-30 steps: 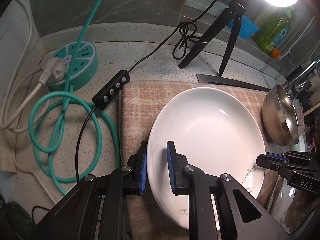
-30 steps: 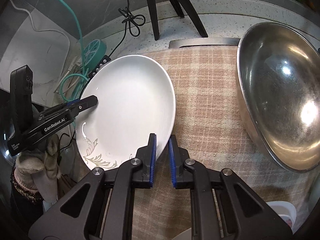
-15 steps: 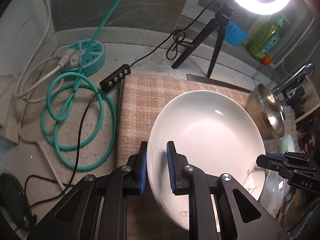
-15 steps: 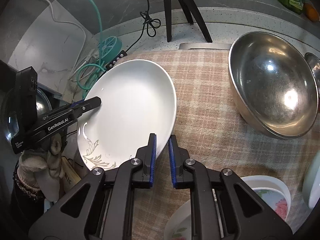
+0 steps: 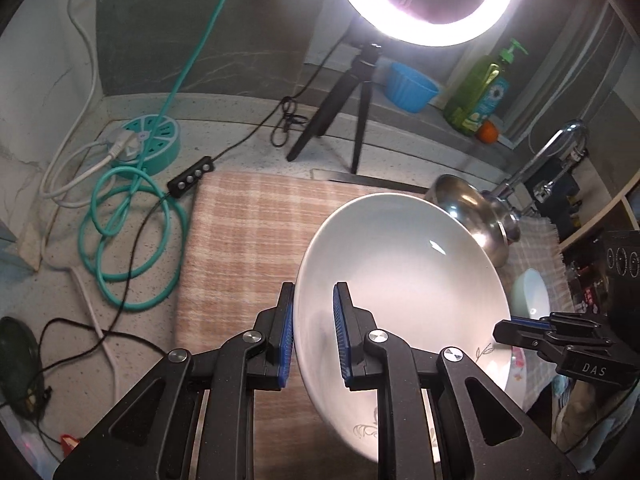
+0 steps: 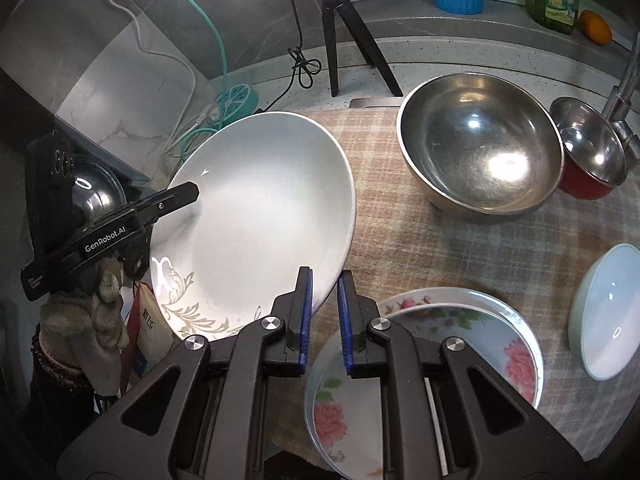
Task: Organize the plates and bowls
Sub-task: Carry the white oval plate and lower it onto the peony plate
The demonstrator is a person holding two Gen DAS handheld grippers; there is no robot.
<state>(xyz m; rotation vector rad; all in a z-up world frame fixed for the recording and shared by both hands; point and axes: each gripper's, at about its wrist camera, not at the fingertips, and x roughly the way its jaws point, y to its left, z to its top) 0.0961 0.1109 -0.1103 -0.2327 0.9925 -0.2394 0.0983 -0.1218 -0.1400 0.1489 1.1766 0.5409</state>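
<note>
A large white plate (image 5: 404,268) with a leaf pattern is held in the air above the checked cloth, tilted. My left gripper (image 5: 314,336) is shut on its left rim. My right gripper (image 6: 324,316) is shut on the opposite rim of the same plate (image 6: 264,216). The left gripper also shows in the right wrist view (image 6: 188,194) and the right gripper in the left wrist view (image 5: 516,326). On the cloth stand a large steel bowl (image 6: 480,156), a small red-sided steel bowl (image 6: 588,148), two stacked floral plates (image 6: 432,352) and a pale bowl (image 6: 604,312).
A checked cloth (image 5: 248,240) covers the counter. A ring light on a tripod (image 5: 352,108) stands behind it. Teal cable coils (image 5: 132,240) and a round power strip (image 5: 144,142) lie to the left. A tap (image 5: 552,152), soap bottle (image 5: 480,92) and blue cup (image 5: 410,86) are at the back right.
Both grippers have lifted the white plate up and away from the cloth. The view has pulled back, so the floral plates and small bowls now show.
</note>
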